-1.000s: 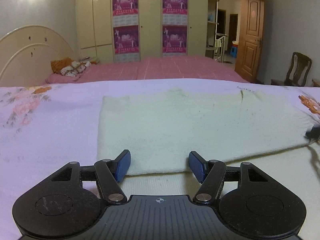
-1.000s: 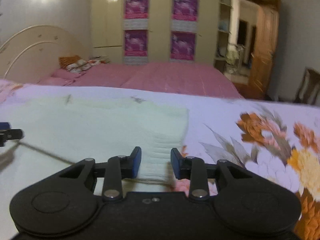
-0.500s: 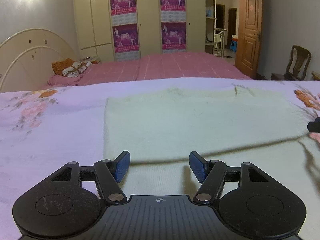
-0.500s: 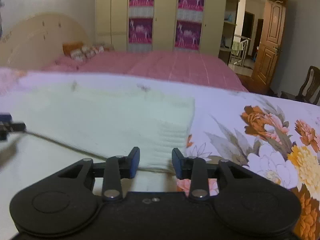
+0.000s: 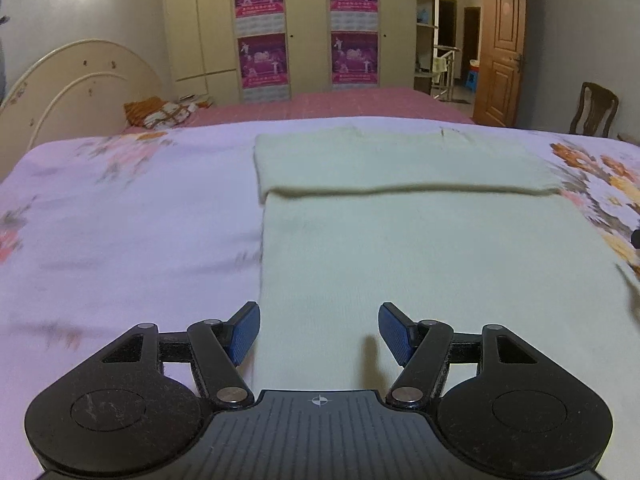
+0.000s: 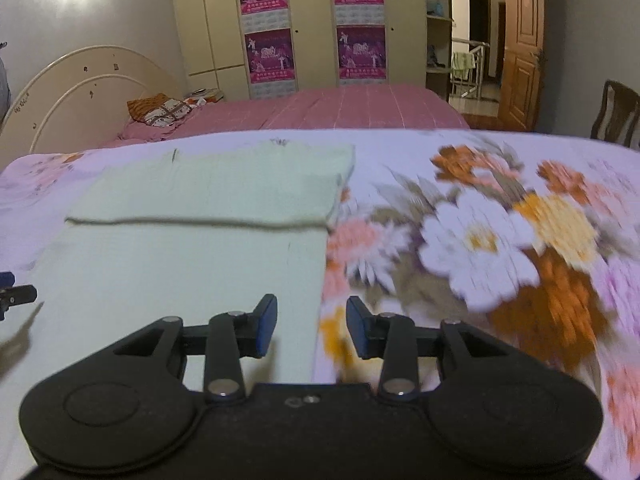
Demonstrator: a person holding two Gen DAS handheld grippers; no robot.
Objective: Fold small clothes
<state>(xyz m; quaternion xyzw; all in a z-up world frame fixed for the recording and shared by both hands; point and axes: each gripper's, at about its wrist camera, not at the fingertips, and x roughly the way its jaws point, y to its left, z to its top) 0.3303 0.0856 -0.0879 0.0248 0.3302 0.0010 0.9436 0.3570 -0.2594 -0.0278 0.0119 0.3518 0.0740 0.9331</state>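
Note:
A pale cream knit garment (image 5: 420,240) lies flat on the floral bedsheet, its far part folded over into a band with a straight fold edge (image 5: 400,191). It also shows in the right wrist view (image 6: 192,256). My left gripper (image 5: 319,330) is open and empty above the garment's near left edge. My right gripper (image 6: 311,327) is open and empty over the garment's near right edge. The tip of the left gripper shows at the left edge of the right wrist view (image 6: 16,295).
The lilac floral bedsheet (image 5: 120,220) spreads around the garment, with big orange and white flowers on the right (image 6: 500,240). Behind stand a pink bed (image 5: 340,104), a cream headboard (image 5: 80,88), wardrobes with posters, a wooden door (image 5: 500,48) and a chair (image 5: 592,108).
Both grippers have pulled back toward me and lifted from the folded edge. The right gripper has opened wider. The folded band now lies farther away and the near layer is exposed.

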